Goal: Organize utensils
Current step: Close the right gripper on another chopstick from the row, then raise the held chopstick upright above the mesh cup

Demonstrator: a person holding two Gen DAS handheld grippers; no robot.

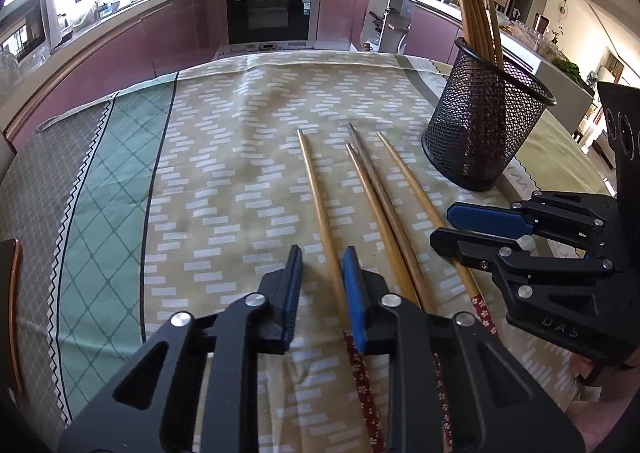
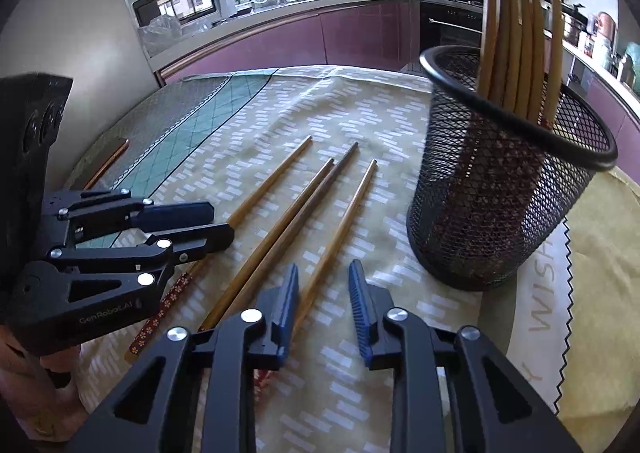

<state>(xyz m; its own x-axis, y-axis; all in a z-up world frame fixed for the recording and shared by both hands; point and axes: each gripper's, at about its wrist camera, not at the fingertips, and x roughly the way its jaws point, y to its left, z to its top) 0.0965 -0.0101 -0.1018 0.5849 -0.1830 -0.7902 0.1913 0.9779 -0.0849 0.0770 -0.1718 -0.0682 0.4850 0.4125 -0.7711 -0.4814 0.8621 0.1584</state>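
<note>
Left hand-held gripper (image 1: 322, 253) and right hand-held gripper (image 2: 324, 273) narrowly parted, seemingly straddling floral-handled chopsticks (image 1: 372, 189).

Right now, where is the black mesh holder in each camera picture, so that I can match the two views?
Left wrist view: the black mesh holder stands upright at the upper right, beyond the right gripper.
Right wrist view: the holder fills the right side, ahead of the right gripper's own fingers.
Shared landmark: the four chopsticks lying on the tablecloth, just left of the holder in both.
</note>
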